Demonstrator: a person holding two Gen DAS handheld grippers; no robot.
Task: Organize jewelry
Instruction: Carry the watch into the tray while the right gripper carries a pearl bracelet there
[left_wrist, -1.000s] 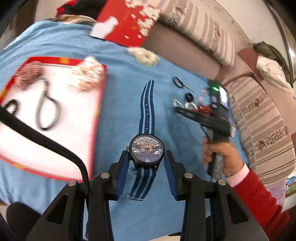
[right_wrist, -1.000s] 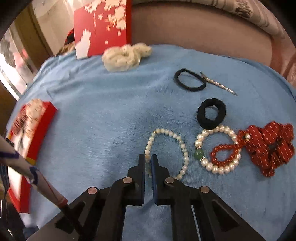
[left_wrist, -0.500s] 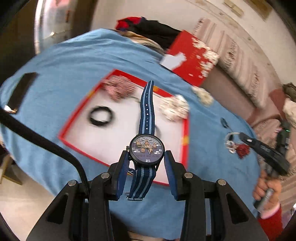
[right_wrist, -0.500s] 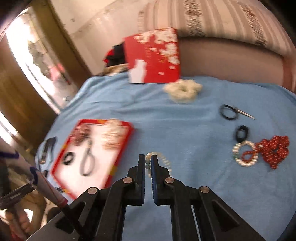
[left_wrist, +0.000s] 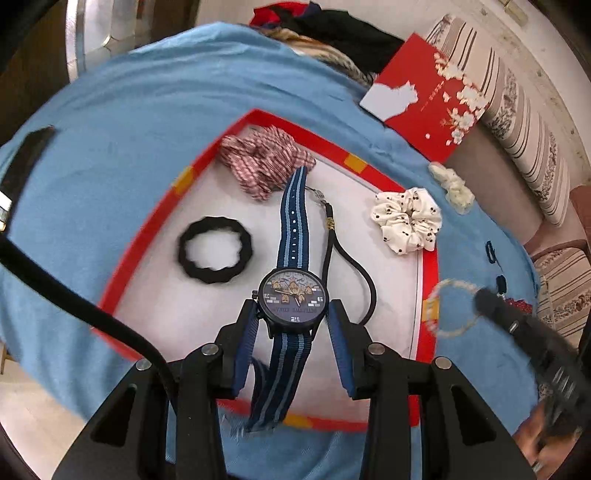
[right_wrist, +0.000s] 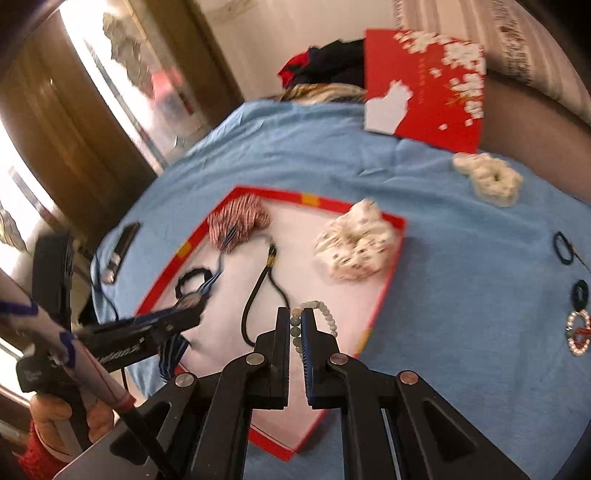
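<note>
My left gripper is shut on a watch with a blue striped strap and holds it over the white inside of the red-rimmed tray. My right gripper is shut on a pearl bracelet and holds it over the tray's right part. In the left wrist view the bracelet hangs blurred at the tray's right rim. The tray holds a black hair tie, a checked scrunchie, a dotted white scrunchie and a black cord loop.
A cream scrunchie, black hair ties, and a pearl and red bead bracelet lie on the blue cloth right of the tray. A red box lid leans on the sofa behind. A dark strap lies at left.
Both grippers have moved over the tray. The left one carried the watch down above the tray's middle. The right one lifted the pearl bracelet off the cloth and brought it left over the tray.
</note>
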